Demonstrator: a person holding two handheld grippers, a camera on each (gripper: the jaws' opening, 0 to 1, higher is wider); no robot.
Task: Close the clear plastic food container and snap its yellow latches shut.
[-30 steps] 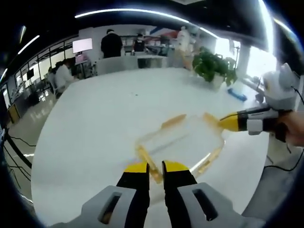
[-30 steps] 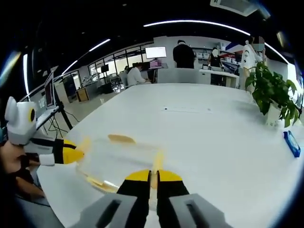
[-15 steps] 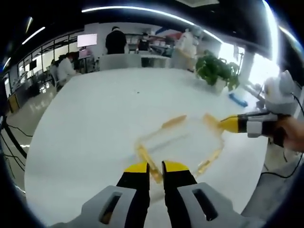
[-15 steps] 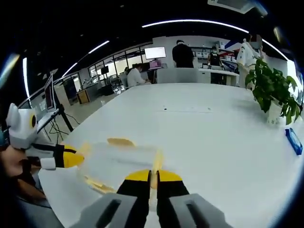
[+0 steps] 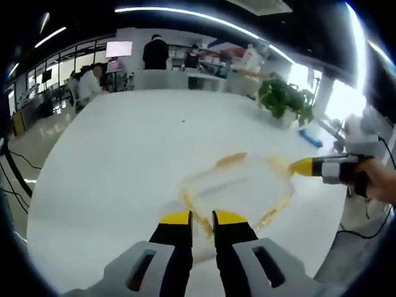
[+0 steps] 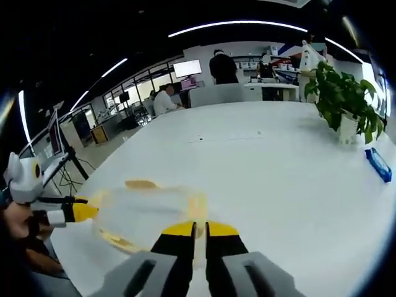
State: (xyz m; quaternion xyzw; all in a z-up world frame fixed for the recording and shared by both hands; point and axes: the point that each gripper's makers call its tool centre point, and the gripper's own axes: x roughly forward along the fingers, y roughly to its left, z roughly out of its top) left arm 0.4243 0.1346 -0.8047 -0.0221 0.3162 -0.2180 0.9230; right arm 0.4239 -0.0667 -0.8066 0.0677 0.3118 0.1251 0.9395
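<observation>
Left gripper view: my left gripper [image 5: 202,218], with black jaws capped in yellow, rises from the bottom edge; its 2 jaws stand a narrow gap apart with one of the yellow plastic latches [image 5: 199,213] of the clear plastic food container [image 5: 242,189] showing in that gap. Whether the tips actually press the latch I cannot tell. The container lies flat on the large white round table [image 5: 124,148], just ahead of my jaws, its outline blurred. Further yellow latches show on its far side and right-hand edge. My right gripper [image 5: 303,166] enters from the right, held by a hand [image 5: 374,182], and its yellow tip sits at the container's right-hand corner; its jaw state is not readable here.

Right gripper view: my right gripper [image 6: 200,229] rises from the bottom with its 2 yellow-tipped jaws nearly together, only a thin slit between them, just beside the near edge of the container [image 6: 145,210] where a yellow latch stands. I cannot tell whether they grip it. My left gripper [image 6: 77,211] reaches in from the left, its yellow tip at the container's far-left edge.

Background: a green potted plant in a white pot [image 6: 343,102] stands on the table's far right, with a small blue flat object [image 6: 377,164] near it. Seated and standing people [image 6: 224,67] occupy desks beyond the table.
</observation>
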